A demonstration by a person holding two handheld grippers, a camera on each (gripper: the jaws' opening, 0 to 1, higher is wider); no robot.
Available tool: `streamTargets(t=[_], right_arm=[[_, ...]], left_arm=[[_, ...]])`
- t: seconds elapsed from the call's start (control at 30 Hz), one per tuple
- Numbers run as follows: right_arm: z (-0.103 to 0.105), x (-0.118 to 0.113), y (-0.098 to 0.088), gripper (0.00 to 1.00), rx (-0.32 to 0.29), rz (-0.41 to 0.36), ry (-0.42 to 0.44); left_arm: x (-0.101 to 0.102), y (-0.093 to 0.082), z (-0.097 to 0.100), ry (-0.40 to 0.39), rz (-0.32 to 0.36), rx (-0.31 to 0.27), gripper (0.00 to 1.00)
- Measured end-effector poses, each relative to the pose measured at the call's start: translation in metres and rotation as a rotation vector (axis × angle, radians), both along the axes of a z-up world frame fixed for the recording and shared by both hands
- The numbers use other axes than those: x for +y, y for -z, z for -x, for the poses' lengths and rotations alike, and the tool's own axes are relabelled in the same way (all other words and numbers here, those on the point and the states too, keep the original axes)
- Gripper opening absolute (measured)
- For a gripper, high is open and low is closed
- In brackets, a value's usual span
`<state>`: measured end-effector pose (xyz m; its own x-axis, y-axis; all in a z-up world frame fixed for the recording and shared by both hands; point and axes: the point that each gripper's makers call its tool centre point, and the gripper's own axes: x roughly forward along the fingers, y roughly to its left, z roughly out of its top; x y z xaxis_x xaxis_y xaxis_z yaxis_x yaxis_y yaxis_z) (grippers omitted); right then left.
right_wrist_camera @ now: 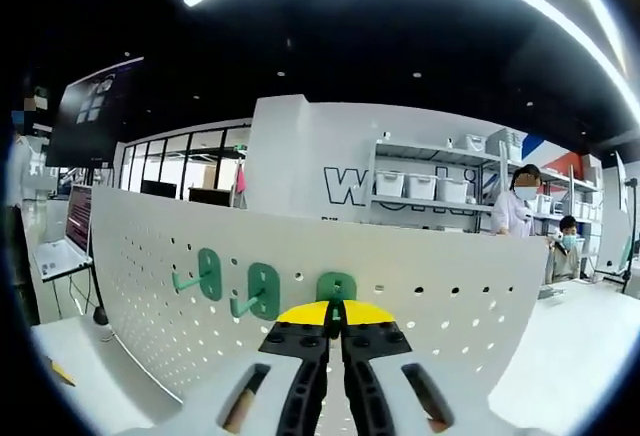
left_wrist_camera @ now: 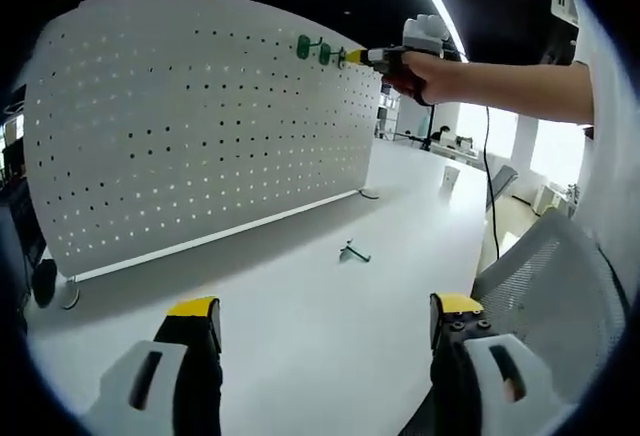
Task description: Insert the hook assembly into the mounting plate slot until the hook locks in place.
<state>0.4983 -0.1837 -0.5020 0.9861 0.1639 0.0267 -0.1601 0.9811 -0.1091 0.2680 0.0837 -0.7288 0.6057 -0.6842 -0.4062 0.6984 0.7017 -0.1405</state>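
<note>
White pegboard mounting plate (left_wrist_camera: 200, 126) standing upright on a white table (left_wrist_camera: 330, 326), held up by small feet at its lower edge. Left gripper (left_wrist_camera: 325, 321) low over the tabletop, yellow-tipped fingers (left_wrist_camera: 195, 308) spread wide apart with nothing between them. One loose green hook (left_wrist_camera: 353, 252) lying flat on the table beyond the left gripper, well apart from the board's base. Seen in the left gripper view near the board's upper right corner: two green hooks already seated side by side (left_wrist_camera: 312, 50), and just beside them the right gripper (left_wrist_camera: 358, 56), carried by a person's hand (left_wrist_camera: 420, 71) and bare forearm reaching in from the right. Seen in the right gripper view: right gripper (right_wrist_camera: 335, 313) up against the pegboard (right_wrist_camera: 450, 296), yellow tips pressed together on the peg of a third green hook assembly (right_wrist_camera: 336, 287), its rounded backplate flat against the perforated face, just right of the two mounted hooks (right_wrist_camera: 208, 274) (right_wrist_camera: 262, 290). Not clear whether that backplate is fully locked into its slot. Pegs of the two mounted hooks angled out toward the left. Beyond the board: shelving with white bins (right_wrist_camera: 420, 186), a monitor (right_wrist_camera: 95, 106) high on the left, two people (right_wrist_camera: 520, 206) standing at the far right.
</note>
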Motion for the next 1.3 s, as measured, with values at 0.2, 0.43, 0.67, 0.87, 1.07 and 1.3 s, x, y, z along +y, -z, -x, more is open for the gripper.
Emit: streamTargets(t=[0.2,0.43,0.67,0.87,1.07,1.3], right_arm=[[-0.001,0.001,0.001,0.01,-0.008,-0.012,0.030],[-0.003,0.000,0.002,0.01,-0.018,-0.019,0.051],[-0.002,0.000,0.002,0.02,-0.019,-0.012,0.054],[-0.002,0.000,0.002,0.02,-0.020,-0.001,0.037],[0.004,0.001,0.002,0.14,-0.026,-0.010,-0.005],[0.008,0.002,0.004,0.24,-0.013,-0.011,-0.036]], left_arm=[[0.001,0.000,0.000,-0.003,0.001,0.000,0.88],[0.001,-0.001,-0.001,-0.006,0.006,-0.002,0.88],[0.001,0.000,-0.001,-0.007,0.003,-0.004,0.89],[0.002,-0.001,-0.002,-0.015,0.008,-0.004,0.89],[0.002,0.000,-0.002,-0.012,0.007,-0.005,0.89],[0.002,0.000,-0.002,-0.015,0.004,-0.006,0.89]])
